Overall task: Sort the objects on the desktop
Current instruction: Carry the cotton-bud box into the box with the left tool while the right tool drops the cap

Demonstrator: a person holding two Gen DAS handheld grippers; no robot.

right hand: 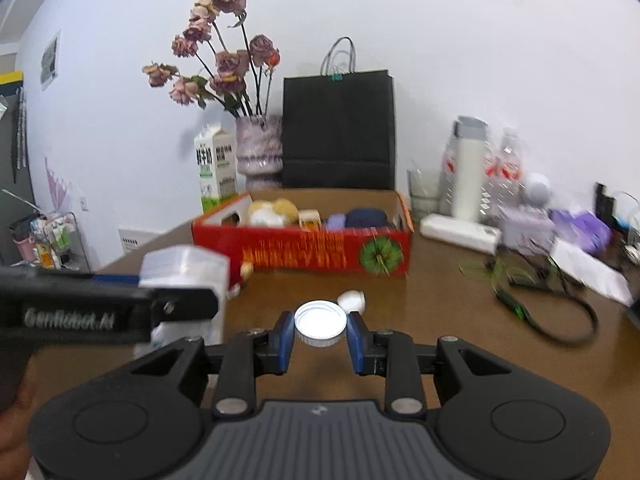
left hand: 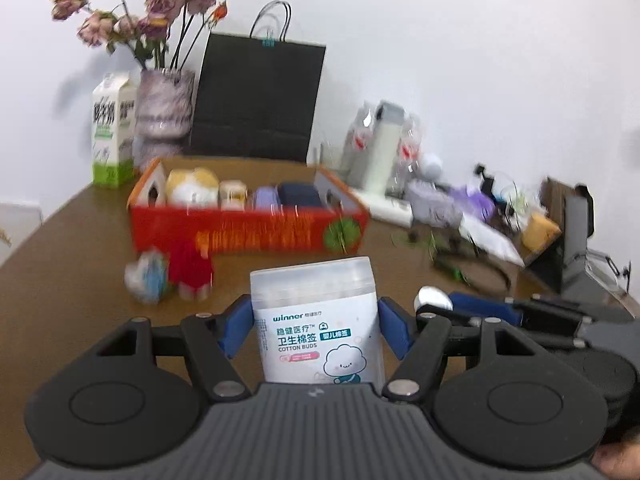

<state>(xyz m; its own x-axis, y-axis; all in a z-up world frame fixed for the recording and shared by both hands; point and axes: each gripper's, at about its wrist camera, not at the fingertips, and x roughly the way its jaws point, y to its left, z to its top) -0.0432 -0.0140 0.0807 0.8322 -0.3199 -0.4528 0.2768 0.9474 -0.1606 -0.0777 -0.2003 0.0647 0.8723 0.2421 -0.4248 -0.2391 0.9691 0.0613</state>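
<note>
Done: red box (right hand: 304,248), at 12 o'clock on the table (right hand: 440,320), already holds about 5 things.
Left tongs (left hand: 316,330): clamped on the cotton bud jar (left hand: 318,320).
Right tongs (right hand: 320,338): gripping a white lid (right hand: 320,322).
Left over: small toys (left hand: 168,276) at 10 o'clock, blurred; white lump (right hand: 352,301), perhaps more.

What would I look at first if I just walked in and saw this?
Probably the cotton bud box with the little cloud face, held up close between the fingers of the left gripper. Next, the round white lid pinched in the right gripper above the brown table. Behind them sits a bright red box full of small things, with dried pink flowers in a vase by the wall.
</note>
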